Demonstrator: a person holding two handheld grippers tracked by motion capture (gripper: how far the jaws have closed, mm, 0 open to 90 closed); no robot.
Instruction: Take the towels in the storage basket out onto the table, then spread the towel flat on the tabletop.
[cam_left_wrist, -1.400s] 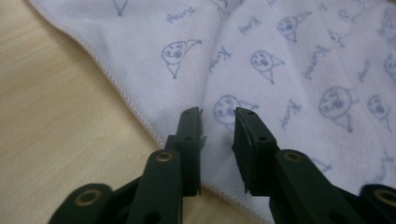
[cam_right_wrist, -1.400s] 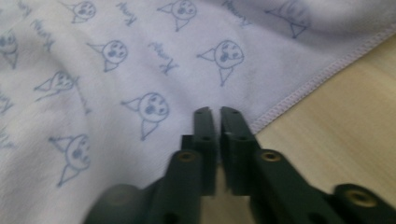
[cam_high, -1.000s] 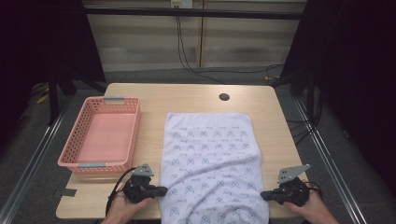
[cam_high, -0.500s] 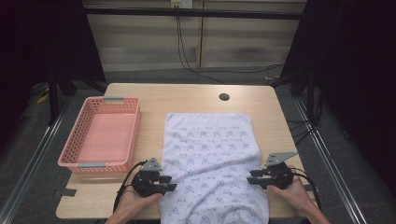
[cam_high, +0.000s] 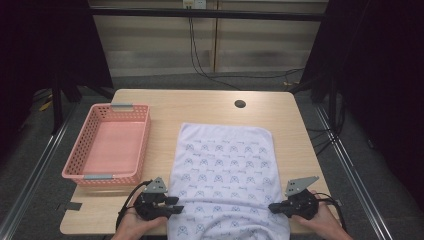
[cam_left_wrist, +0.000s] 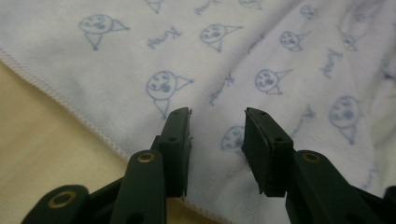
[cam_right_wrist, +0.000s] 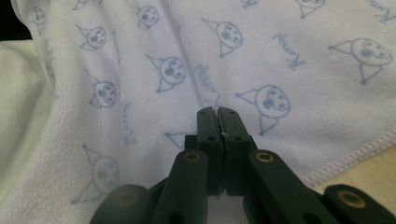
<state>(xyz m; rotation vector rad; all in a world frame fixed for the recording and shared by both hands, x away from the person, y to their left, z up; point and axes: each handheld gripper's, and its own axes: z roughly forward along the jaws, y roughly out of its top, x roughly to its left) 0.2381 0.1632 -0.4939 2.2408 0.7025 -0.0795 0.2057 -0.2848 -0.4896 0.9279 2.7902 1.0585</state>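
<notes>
My left gripper (cam_high: 172, 206) sits at the towel's (cam_high: 225, 170) near left edge, jaws partly apart over the cloth, gripping nothing. My right gripper (cam_high: 274, 206) is at the near right edge, jaws just snapped together; whether they pinch cloth I can't tell.

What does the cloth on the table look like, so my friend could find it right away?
Look at the light wooden table with the pink basket on its left side. Right of that basket lies the towel, spread flat and reaching the near edge, between the two black grippers. It is white and printed all over with small blue cartoon faces, the one soft, patterned thing there.
</notes>
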